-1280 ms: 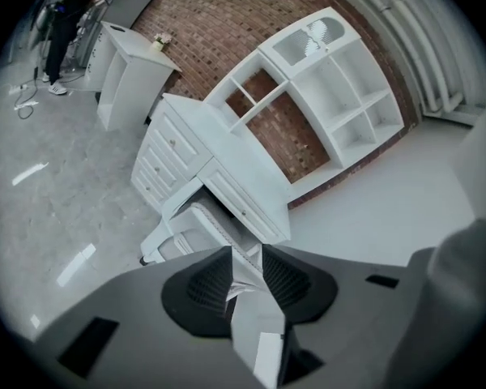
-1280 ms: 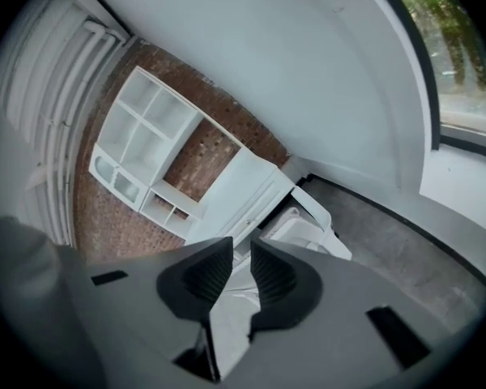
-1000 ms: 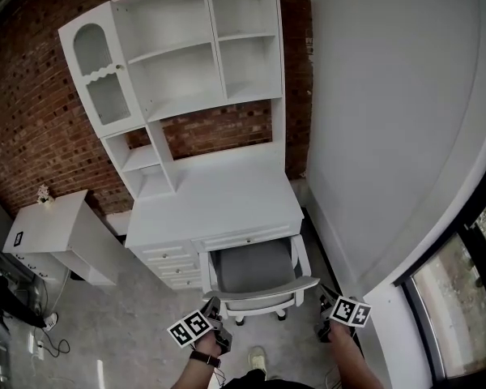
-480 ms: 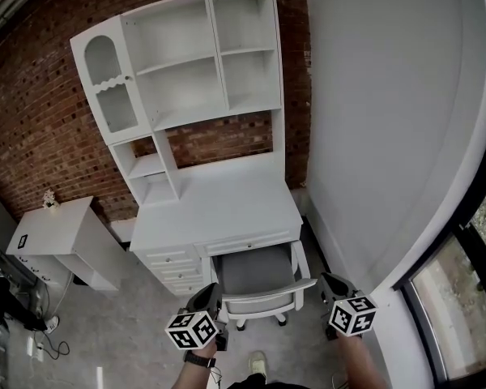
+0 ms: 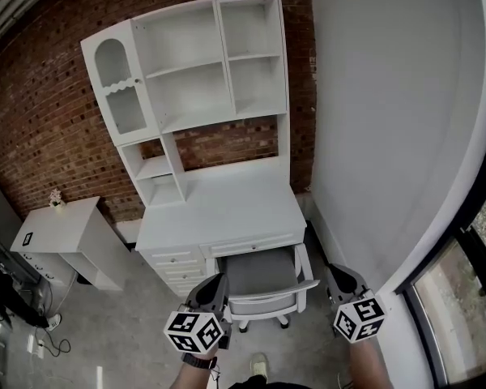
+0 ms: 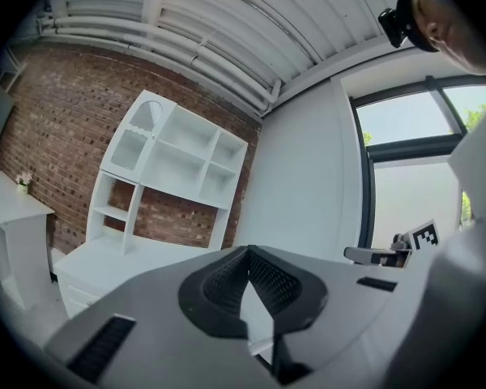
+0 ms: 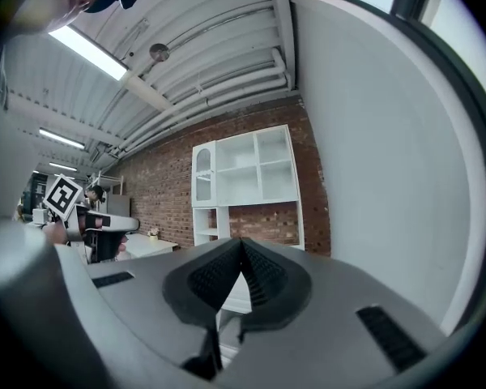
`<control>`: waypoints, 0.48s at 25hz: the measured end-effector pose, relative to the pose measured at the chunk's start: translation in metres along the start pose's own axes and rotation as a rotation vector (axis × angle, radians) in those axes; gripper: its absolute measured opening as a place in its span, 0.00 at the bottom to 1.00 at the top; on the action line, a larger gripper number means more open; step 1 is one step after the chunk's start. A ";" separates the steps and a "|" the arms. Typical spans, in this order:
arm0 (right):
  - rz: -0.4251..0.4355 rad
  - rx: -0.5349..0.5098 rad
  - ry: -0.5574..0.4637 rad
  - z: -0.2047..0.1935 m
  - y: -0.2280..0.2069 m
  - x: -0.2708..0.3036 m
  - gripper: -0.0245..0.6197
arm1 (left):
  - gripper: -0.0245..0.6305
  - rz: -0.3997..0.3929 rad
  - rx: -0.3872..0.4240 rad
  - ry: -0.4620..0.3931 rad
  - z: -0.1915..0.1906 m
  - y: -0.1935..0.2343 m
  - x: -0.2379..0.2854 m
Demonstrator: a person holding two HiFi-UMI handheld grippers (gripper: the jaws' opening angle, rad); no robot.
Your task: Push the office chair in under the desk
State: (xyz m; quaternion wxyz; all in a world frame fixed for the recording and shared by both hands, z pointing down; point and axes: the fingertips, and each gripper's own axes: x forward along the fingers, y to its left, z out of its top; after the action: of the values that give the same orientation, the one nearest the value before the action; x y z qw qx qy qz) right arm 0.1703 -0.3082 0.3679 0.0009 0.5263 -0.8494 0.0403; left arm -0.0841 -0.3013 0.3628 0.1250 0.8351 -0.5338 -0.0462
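The office chair [image 5: 263, 286] stands at the front edge of the tabletop [image 5: 227, 209]. Its seat is partly under that edge, and its backrest [image 5: 269, 292] still projects toward you. The chair faces the tabletop. The backrest's long axis runs left to right, parallel to the front edge, between the drawers [image 5: 174, 266] and the wall [image 5: 373, 136].

Your left gripper [image 5: 214, 285] hovers just beside the backrest's left end, and your right gripper [image 5: 338, 272] hovers off its right end, somewhat farther out. Both sets of fingers are pressed together with nothing between them.

In both gripper views the fingers aim level at the shelves [image 5: 202, 63] and the chair does not appear, so it likely lies below and ahead of them. The coming push therefore probably runs straight toward the tabletop's back edge, square to the backrest.
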 end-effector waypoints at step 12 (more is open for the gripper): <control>-0.003 -0.010 -0.020 0.007 0.002 -0.002 0.05 | 0.05 0.000 0.022 -0.010 0.003 -0.005 -0.004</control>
State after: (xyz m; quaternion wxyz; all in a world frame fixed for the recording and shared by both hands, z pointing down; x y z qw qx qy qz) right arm 0.1700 -0.3061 0.3604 -0.0050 0.5278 -0.8488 0.0310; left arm -0.0816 -0.2962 0.3583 0.1133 0.8361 -0.5350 -0.0445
